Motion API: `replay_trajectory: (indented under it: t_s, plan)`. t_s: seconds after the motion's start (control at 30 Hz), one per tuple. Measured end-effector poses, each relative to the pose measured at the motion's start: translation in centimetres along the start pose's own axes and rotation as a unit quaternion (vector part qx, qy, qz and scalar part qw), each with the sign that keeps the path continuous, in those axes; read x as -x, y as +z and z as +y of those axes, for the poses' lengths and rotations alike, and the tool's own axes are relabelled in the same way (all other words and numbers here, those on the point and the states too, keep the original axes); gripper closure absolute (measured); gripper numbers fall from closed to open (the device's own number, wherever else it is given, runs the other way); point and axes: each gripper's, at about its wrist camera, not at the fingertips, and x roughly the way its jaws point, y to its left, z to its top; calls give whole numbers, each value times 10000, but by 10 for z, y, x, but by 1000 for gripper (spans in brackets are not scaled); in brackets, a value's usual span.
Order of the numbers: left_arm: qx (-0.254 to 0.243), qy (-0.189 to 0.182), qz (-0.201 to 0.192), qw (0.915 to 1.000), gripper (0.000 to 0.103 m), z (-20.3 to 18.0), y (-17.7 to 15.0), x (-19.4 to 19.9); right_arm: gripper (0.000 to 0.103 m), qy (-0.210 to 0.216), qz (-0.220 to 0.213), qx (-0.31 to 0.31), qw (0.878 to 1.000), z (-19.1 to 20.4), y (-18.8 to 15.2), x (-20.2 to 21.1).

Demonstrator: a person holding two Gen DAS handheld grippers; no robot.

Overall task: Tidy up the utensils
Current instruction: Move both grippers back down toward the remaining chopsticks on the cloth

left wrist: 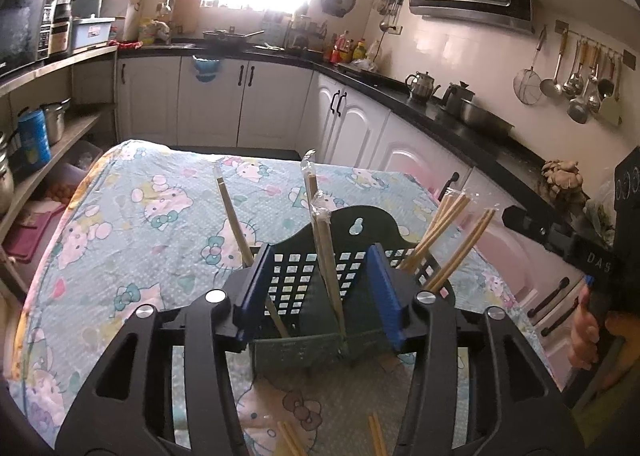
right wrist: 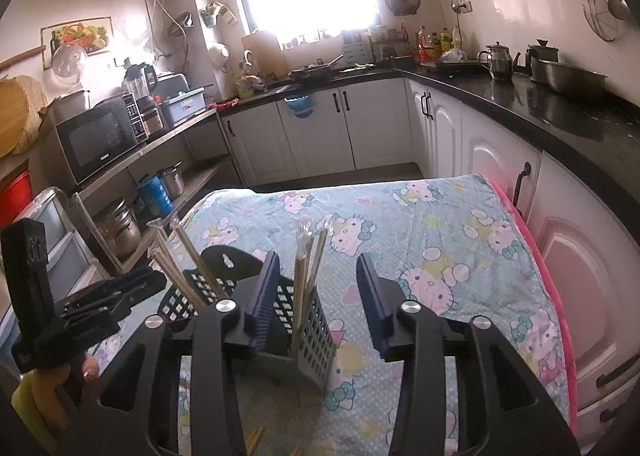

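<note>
One dark utensil holder [left wrist: 340, 256] stands lower centre. About five wrapped chopstick pairs [left wrist: 326, 252] stand inside it. Two kettles [left wrist: 422, 85] sit right.

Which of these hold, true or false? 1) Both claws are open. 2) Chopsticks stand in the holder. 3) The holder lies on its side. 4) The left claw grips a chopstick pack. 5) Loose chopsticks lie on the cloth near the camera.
1) True. The left claw and right claw both have their pads apart.
2) True. Several chopsticks stand in the holder, some in plastic sleeves.
3) False. The holder stands upright on the cloth.
4) False. A sleeved pack rises between the left claw's pads, but neither pad presses on it.
5) True. Loose chopsticks lie on the cloth at the bottom of the left view.
</note>
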Motion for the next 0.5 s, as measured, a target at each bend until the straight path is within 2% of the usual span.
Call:
replay_trajectory:
  t_s: [0.3,0.37,0.5]
  plan:
    - [56,-40,-43,10000,34,-1,-9,20,57,51,86,88,9999,7,-15,18]
    - [51,-38,-98,9999,23,-2,-14,29,56,58,123,125,9998,9,-21,22]
    - [70,-38,-117,9999,16,-2,-28,39,54,99,250,157,9995,13,-36,24]
